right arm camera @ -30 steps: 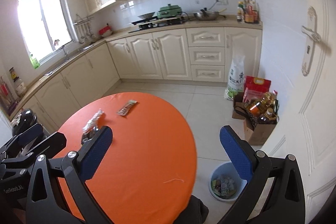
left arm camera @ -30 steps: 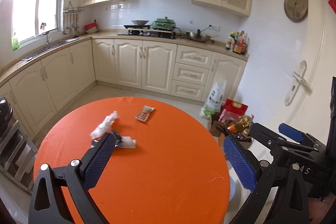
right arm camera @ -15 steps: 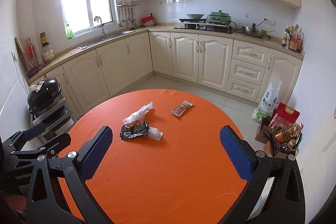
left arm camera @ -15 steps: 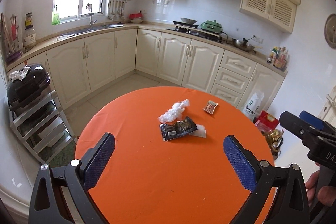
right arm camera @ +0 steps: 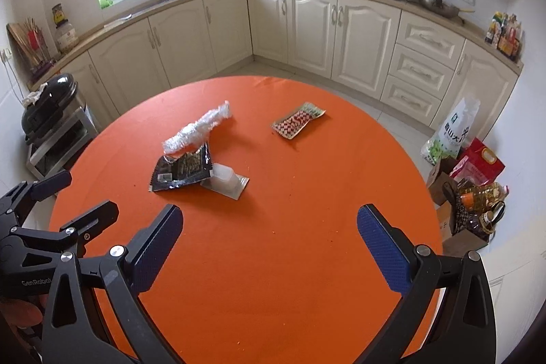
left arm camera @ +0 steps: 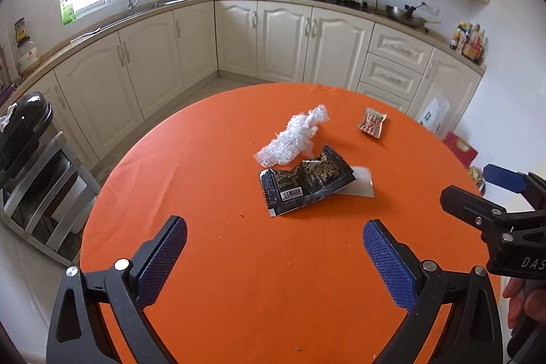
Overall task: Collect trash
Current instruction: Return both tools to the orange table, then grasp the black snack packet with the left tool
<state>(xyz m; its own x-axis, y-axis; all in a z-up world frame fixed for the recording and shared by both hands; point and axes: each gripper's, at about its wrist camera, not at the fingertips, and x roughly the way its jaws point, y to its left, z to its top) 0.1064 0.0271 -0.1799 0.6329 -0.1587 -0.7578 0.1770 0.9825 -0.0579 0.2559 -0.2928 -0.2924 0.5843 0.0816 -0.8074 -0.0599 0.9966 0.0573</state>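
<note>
Trash lay in a loose cluster on the orange table, none of it collected yet. Taking the black wrapper as the landmark: crumpled clear plastic touched its far edge, a small clear tray was tucked under its right side, and a red-patterned packet sat well apart beyond it to the right.

Both tools hovered over the near side of the table, short of the wrapper. The left gripper had its jaws spread wide with nothing between them; the right gripper was likewise wide and empty. The step in hand looked like the approach to a first pick. The next move probably called for one gripper to come forward and down onto the wrapper or the plastic, then close on thin, flimsy material lying flat on the cloth, so a low, shallow angle would likely be needed to catch an edge.

The right wrist view showed the tray as a raised tub on a flat sheet, and the bags on the floor far right of the wrapper. The left wrist view showed the tray only as a flat pale patch, but read the wrapper's barcode side clearly. No bin appeared in either view.
</note>
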